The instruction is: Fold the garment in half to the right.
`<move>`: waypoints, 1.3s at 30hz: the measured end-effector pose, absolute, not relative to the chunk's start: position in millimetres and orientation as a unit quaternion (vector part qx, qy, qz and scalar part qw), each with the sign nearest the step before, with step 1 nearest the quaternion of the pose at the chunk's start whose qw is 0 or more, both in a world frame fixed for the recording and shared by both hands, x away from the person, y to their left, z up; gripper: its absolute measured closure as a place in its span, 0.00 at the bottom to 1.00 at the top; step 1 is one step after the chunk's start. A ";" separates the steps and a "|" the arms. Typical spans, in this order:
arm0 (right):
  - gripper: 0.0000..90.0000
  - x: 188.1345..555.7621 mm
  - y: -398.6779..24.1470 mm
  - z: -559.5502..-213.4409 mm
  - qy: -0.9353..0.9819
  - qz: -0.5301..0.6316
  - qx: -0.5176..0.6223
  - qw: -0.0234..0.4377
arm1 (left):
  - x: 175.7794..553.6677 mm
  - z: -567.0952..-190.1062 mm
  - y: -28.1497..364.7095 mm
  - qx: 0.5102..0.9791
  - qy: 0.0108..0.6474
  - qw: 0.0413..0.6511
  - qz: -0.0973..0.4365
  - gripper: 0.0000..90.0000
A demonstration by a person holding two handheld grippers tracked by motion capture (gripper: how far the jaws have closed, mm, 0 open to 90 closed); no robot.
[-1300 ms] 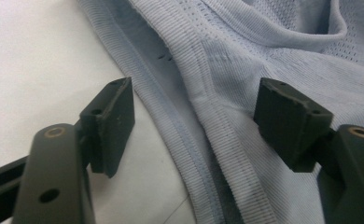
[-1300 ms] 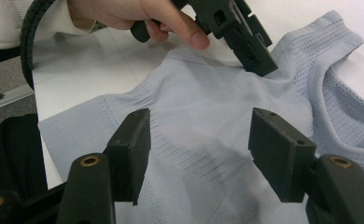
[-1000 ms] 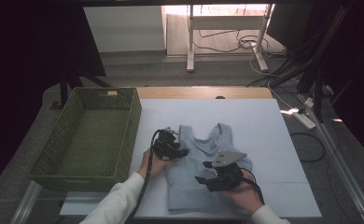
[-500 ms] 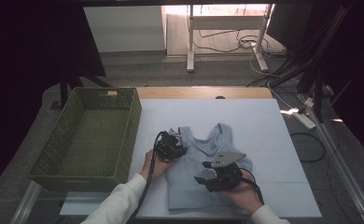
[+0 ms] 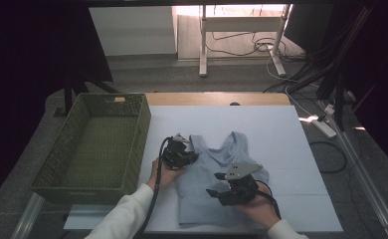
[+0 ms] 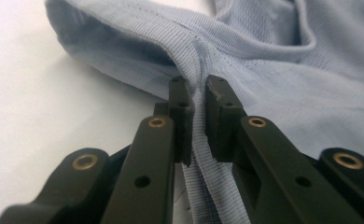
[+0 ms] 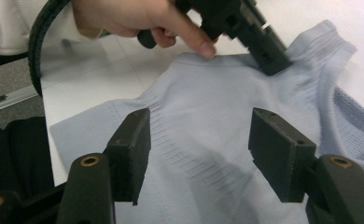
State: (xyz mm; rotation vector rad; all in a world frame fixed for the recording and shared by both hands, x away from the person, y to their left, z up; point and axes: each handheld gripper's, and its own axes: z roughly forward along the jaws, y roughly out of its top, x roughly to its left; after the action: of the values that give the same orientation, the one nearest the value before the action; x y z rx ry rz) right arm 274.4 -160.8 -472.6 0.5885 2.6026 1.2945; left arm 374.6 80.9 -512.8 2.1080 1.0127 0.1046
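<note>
Left gripper (image 6: 199,88) has its black jaws closed on the ribbed edge of the pale blue sleeveless knitted top (image 6: 283,79); the left gripper view shows the fabric pinched between the pads and pulled into a small ridge, a detail that the high view does not give. In the high view the same left gripper (image 5: 189,157) sits at the left shoulder part of the pale blue top (image 5: 209,194), which lies flat on the white table sheet (image 5: 281,134), near its front edge.

The right gripper (image 7: 199,154) has its jaws standing apart, with nothing pressed between the pads; they hover just over the body of the top. Its view also shows the person's left hand (image 7: 138,18) with one fingertip touching the cloth, which is hard to see from above. In the high view the right gripper (image 5: 217,194) is over the lower right part of the top, with a grey three-cornered plate (image 5: 242,170) on it.

Only the high view gives the surroundings: a green woven plastic basket (image 5: 62,174) stands just left of the white sheet, well apart from the top.

Compared with one second ago, the left jaws have just been closing and now grip the fabric edge. The right gripper has kept its place and its opening, and the top lies as before.
</note>
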 end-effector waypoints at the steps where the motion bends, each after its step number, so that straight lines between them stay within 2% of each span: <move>1: 0.44 273.6 -159.7 -472.3 0.874 0.436 0.196 0.088 | 374.5 -510.6 82.1 0.827 0.399 0.394 0.044 0.91; 12: 0.44 261.0 -137.2 -471.5 0.880 0.440 0.163 0.070 | 376.3 -508.1 86.0 0.822 0.404 0.400 0.030 0.92; 19: 0.44 260.7 -136.6 -472.5 0.881 0.439 0.163 0.068 | 379.8 -521.1 81.3 0.833 0.415 0.367 0.006 0.88; 21: 0.44 260.8 -137.2 -472.5 0.881 0.439 0.163 0.069 | 380.3 -523.5 80.1 0.834 0.415 0.364 0.002 0.84; 28: 0.44 261.1 -138.4 -472.6 0.880 0.440 0.164 0.069 | 378.7 -522.6 74.5 0.836 0.418 0.356 0.013 0.54; 33: 0.44 261.3 -139.7 -471.8 0.879 0.441 0.166 0.071 | 376.5 -517.9 70.8 0.843 0.416 0.336 0.055 0.40; 39: 0.44 262.0 -140.2 -472.2 0.879 0.442 0.166 0.070 | 381.5 -527.3 73.9 0.836 0.433 0.338 0.022 0.39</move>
State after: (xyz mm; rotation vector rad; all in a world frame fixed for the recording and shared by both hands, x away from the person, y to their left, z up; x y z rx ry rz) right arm 262.0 -140.2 -472.2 0.5008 2.6437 1.3292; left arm 381.5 73.9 -527.3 2.1777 1.1277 0.0577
